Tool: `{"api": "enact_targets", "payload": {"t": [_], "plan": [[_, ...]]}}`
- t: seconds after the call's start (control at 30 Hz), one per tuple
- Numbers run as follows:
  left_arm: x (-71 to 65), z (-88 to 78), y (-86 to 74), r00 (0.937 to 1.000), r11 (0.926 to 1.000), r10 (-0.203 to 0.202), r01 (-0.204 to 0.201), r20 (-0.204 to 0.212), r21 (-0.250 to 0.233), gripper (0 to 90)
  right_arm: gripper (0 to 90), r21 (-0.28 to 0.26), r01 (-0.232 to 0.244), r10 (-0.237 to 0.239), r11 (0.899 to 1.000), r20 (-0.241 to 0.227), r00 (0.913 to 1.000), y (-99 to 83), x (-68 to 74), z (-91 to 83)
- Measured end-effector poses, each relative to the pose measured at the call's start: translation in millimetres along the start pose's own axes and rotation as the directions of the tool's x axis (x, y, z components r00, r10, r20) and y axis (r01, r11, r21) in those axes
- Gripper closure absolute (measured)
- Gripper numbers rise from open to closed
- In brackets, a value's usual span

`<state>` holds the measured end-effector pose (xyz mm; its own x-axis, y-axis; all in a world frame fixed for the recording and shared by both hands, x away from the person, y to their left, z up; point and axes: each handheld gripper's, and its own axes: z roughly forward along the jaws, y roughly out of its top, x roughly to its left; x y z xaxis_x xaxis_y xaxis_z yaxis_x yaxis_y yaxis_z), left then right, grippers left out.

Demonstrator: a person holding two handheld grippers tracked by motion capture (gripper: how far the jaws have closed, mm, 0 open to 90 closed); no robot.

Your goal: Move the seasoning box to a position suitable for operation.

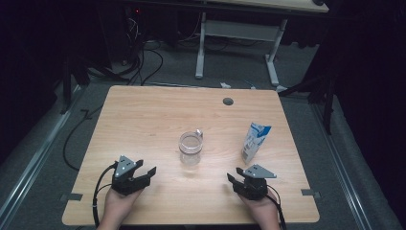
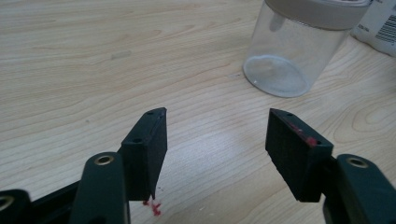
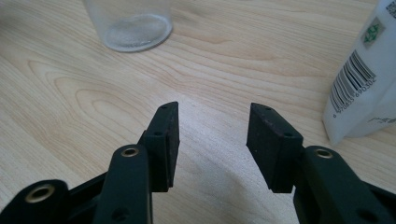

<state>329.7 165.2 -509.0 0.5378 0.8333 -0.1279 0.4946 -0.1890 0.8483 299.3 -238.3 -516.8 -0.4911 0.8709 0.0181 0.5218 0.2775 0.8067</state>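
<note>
The left gripper point(image 1: 145, 174) rests near the table's front edge on the left, held in a hand point(image 1: 117, 205), its jaws apart with nothing but bare wood between them; in the left gripper view point(image 2: 217, 140) the gap is wide and the jar point(image 2: 299, 46) stands ahead and to the right, well clear of the pads. The right gripper point(image 1: 231, 177) sits near the front edge on the right, in the other hand point(image 1: 262, 208), jaws likewise apart and gripping nothing; in the right gripper view point(image 3: 212, 140) only table grain lies between them. The jar point(image 1: 190, 148), clear and upright with a pale rim, stands near the middle of the table point(image 1: 143, 115), between the two grippers and farther from the person. To its right a white and blue pouch point(image 1: 253, 142) stands upright, apart from the jar, ahead of the right gripper; the right gripper view shows its barcode point(image 3: 352, 79).
</note>
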Motion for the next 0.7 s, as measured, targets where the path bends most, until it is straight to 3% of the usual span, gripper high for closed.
{"api": "enact_targets", "payload": {"t": [0.1, 0.2, 0.37, 0.4, 0.53, 0.7], "plan": [[-2.7, 1.4, 2.6, 0.9999, 0.9999, -0.012, 0.012, -0.001, -0.01, 44.5, 55.2, -0.002, -0.001, 0.001, 1.0, 0.003, 1.0, -0.1, -1.0, -0.4], [-8.1, 3.5, 8.7, 0.9998, 0.9999, 0.003, -0.003, -0.019, -0.017, 45.9, 55.7, -0.006, -0.004, 0.004, 1.0, 0.002, 1.0, -0.1, -1.7, -0.8], [-16.0, 13.8, 21.3, 0.9988, 0.999, 0.043, -0.043, -0.023, 0.012, 44.4, 56.1, -0.02, -0.007, 0.007, 1.0, 0.006, 1.0, 0.1, -2.2, -2.4], [-19.6, 17.3, 26.1, 0.9968, 0.9972, 0.074, -0.074, -0.031, 0.008, 44.8, 56.1, -0.021, -0.006, 0.006, 1.0, 0.007, 1.0, -0.2, -2.6, -2.4], [-22.9, 24.6, 34.3, 0.9962, 0.9961, 0.086, -0.086, -0.019, -0.02, 46.7, 56.0, -0.016, -0.006, 0.006, 1.0, 0.01, 0.9999, -0.9, -3.3, -0.5], [-21.7, 35.6, 43.2, 0.9963, 0.9962, 0.085, -0.085, -0.012, -0.02, 52.2, 56.0, -0.009, -0.008, 0.008, 1.0, 0.005, 1.0, -1.5, -3.6, 0.0]]}}
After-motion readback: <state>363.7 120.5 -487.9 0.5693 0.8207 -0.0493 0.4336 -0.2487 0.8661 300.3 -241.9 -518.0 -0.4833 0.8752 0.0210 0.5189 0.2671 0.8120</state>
